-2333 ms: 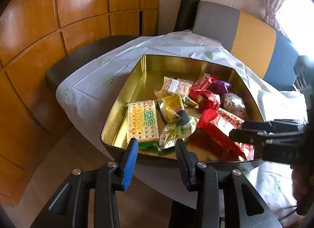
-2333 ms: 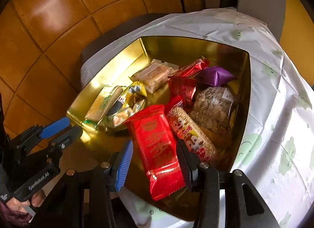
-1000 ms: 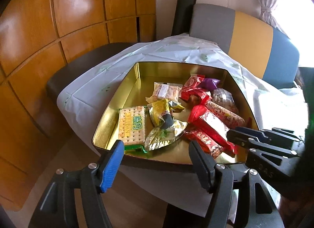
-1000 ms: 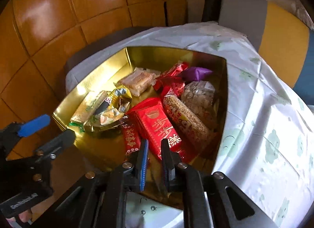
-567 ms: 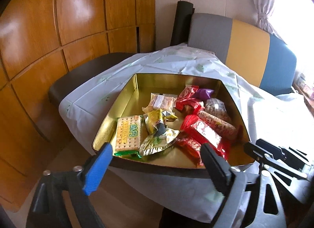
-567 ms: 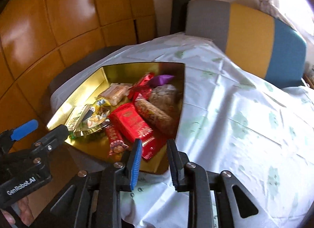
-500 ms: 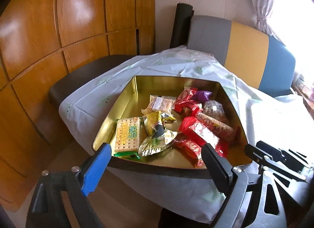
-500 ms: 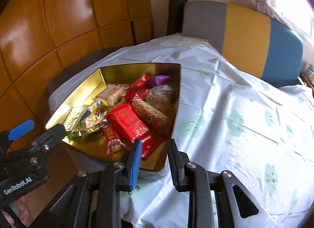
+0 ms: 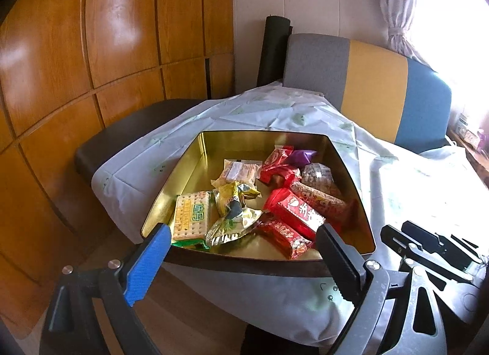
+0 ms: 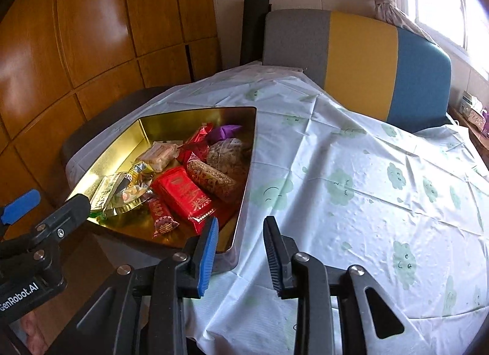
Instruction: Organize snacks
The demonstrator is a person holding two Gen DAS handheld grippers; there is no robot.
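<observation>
Clothed tabletop [image 10: 351, 177]: both grippers, left [image 9: 241, 243] and right [image 10: 240, 234], have withdrawn from the tin [image 9: 186, 171], open and empty (snacks [image 9: 293, 211] all inside).

The left wrist camera is looking forward and slightly down from the near edge of the surface [image 9: 275, 116], straight over the tin [image 9: 189, 177], which is sitting close in front of it. The right wrist camera is standing further to the right and is facing the same way, so the tin [image 10: 244, 177] is lying at its left side. Both views are sharing the tin, the covered surface [image 10: 366, 186] and the chair [image 9: 366, 79] behind it. Each camera is also seeing the other hand-held gripper at its side.
</observation>
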